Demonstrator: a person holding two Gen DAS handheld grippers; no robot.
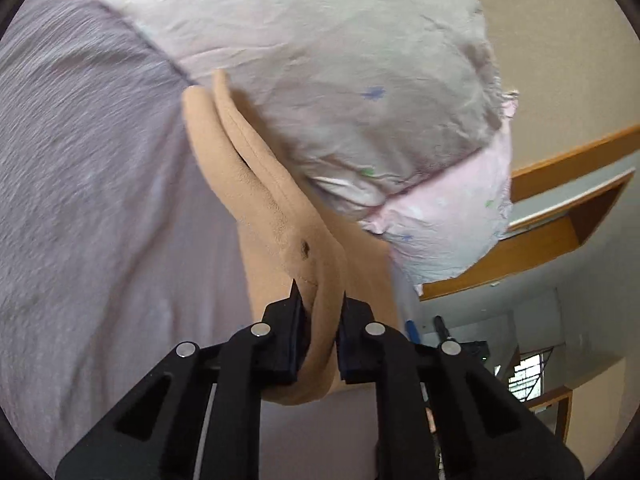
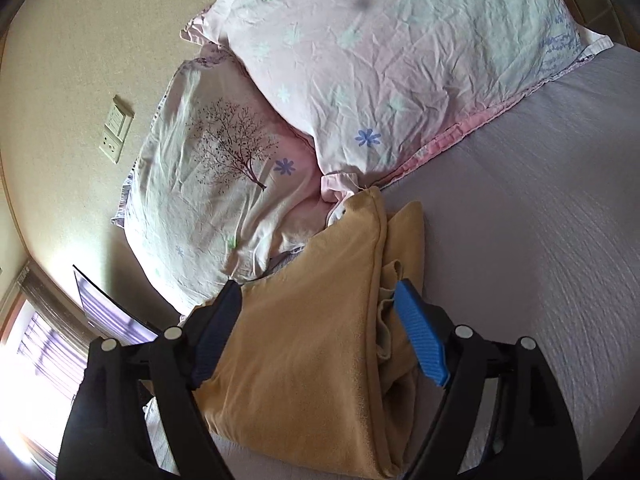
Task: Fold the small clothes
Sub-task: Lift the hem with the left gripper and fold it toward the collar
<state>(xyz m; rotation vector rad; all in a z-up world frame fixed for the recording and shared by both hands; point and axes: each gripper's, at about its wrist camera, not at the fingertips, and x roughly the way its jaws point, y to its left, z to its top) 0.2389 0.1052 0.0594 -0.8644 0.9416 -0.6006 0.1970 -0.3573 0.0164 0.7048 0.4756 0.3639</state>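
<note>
left wrist: close, along bed [image 1: 80,200] | right wrist: downward | shared: pillows [image 2: 400,60]

Your left view is motion-smeared and fisheye-bent, while daylight from the window [image 2: 28,344] glares white below the pillow [image 2: 208,184].

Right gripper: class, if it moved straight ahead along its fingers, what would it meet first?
The right gripper is open with the tan garment lying between its fingers, so it would probably meet that cloth first. Beyond lies the tree-print pillow; depth is unclear.
</note>
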